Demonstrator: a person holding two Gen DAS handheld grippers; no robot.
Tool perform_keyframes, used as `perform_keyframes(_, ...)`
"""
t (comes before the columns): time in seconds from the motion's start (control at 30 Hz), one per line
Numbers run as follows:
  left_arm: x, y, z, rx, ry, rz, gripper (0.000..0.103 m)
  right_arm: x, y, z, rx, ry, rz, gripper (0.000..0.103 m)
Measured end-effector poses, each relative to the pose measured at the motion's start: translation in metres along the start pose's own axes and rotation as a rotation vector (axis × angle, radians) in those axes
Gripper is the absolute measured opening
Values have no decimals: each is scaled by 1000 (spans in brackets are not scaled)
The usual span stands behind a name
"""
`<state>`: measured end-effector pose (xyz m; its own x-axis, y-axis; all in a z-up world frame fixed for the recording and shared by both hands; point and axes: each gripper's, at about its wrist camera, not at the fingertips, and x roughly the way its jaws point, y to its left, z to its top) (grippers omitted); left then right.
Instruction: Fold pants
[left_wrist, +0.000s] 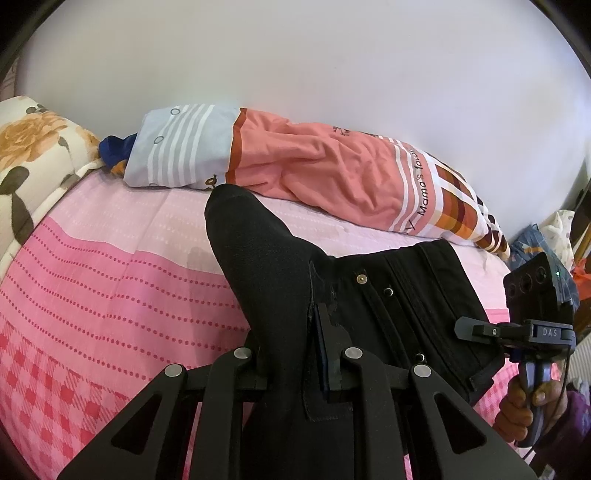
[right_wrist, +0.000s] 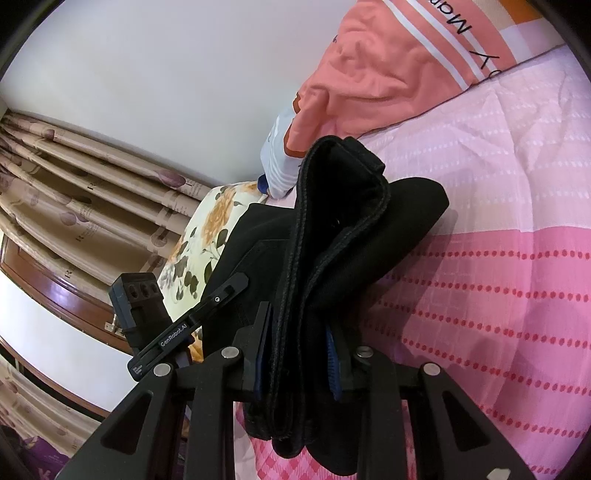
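The black pants (left_wrist: 266, 258) are held up over a pink bed (left_wrist: 92, 277), pinched from two sides, with one leg stretching away toward the pillows and the waistband part (you can see the brass button (left_wrist: 361, 277) and a couple of dark rivets) spread out to the right in the left wrist view. The left gripper (left_wrist: 317, 354) has its jaws squeezed nearly together on a thin fold of the fabric, right by a seam, so it's holding the pants for sure. The right gripper (right_wrist: 295, 354) is clamped on a much thicker bunch, several layers of the pants (right_wrist: 332, 240) stacked between its blue-lined pads (right_wrist: 332, 363), so the jaws sit a bit apart but the cloth fills the whole gap. From the left camera you can also spot the right gripper (left_wrist: 476, 328) off at the right edge, with the person's hand (left_wrist: 524, 406) wrapped around its handle, and from the right camera the left gripper (right_wrist: 229, 290) pokes in from the left. The bed cover (right_wrist: 498, 258) is pink with rows of red dots and a checked patch nearer the cameras. Behind the pants lies a long salmon-coloured pillow (left_wrist: 314, 166) with stripes and some lettering, touching a light blue striped one (left_wrist: 181, 144). A floral quilt (left_wrist: 33, 155) sits at the left end of the bed, and patterned curtains (right_wrist: 74, 177) hang beyond it against a plain white wall (left_wrist: 295, 55).
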<state>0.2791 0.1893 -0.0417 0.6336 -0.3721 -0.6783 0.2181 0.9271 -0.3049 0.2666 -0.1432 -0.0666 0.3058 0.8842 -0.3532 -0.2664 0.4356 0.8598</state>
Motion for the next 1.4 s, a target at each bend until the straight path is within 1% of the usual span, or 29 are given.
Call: perform_keyframes(1.4,9,7,7,-4,-6,-4,17,-3,-4,0,7,-46,7,25)
